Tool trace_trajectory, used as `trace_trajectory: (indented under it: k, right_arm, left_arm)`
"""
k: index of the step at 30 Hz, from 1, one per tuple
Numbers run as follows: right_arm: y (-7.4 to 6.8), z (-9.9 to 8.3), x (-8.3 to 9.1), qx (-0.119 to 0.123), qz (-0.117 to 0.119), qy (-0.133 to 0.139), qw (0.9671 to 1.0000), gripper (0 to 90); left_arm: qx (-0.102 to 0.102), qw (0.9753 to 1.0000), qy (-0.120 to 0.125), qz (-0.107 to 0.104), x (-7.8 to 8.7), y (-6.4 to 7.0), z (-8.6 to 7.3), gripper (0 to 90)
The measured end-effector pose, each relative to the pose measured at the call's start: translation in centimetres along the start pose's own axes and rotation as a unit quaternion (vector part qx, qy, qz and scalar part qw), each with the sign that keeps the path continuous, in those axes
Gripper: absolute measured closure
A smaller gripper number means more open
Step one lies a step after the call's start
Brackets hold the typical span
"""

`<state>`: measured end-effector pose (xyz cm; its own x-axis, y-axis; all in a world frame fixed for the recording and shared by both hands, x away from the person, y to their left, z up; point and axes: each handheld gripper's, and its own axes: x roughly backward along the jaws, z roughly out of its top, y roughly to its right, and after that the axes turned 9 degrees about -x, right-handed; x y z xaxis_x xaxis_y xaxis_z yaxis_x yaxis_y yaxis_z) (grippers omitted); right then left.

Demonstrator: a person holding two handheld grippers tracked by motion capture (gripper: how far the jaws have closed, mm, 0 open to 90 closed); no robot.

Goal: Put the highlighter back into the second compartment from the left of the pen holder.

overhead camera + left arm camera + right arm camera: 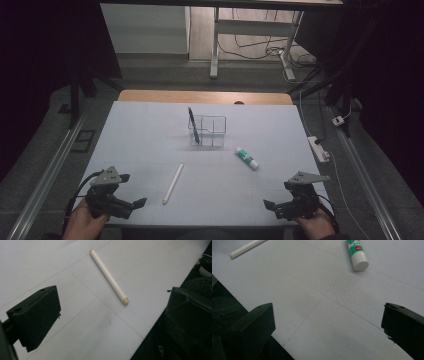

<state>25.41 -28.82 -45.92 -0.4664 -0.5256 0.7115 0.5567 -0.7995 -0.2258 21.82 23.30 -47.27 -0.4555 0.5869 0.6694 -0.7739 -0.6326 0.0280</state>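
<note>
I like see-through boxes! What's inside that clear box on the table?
A blue pen stands tilted in the left compartment of the clear box. The other compartments look empty. The walls are see-through, so nothing is covered, but it is far off, so tiny things could be missed.

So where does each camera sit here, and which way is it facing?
High view: above the near edge, facing forward and down on the table; both hands, left gripper, right gripper.
Left gripper view: rides that gripper, jaws apart, facing the white stick.
Right gripper view: jaws apart, facing the glue stick.
Both gripper views share the white stick.
</note>
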Motion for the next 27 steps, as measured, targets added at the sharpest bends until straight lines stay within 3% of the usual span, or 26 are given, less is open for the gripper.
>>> trace_trajectory:
  k: [6,10,16,21,27]
  right_arm:
    - [-0.1,0.0,-0.1,0.003,0.002,-0.006,1.0000,0.0]
    - [0.0,0.0,-0.1,0.003,0.006,-0.010,0.9999,0.0]
    - [0.0,0.1,-0.2,0.003,0.007,-0.011,0.9999,0.0]
    - [-0.1,0.1,-0.2,0.009,0.002,-0.014,0.9999,0.0]
    - [-0.1,0.1,-0.3,0.011,0.004,-0.019,0.9998,0.0]
  left_arm:
    - [-0.013,0.9998,-0.010,0.013,-2.0,-0.6,1.5,0.0]
    - [0.006,0.9998,-0.015,0.009,-3.3,-1.1,2.7,0.0]
    - [0.014,0.9985,-0.047,0.026,-5.8,-1.2,4.6,0.0]
    - [0.016,0.9951,-0.086,0.046,-8.4,-1.1,5.7,0.0]
    - [0.024,0.9925,-0.117,0.022,-11.0,-1.4,6.7,0.0]
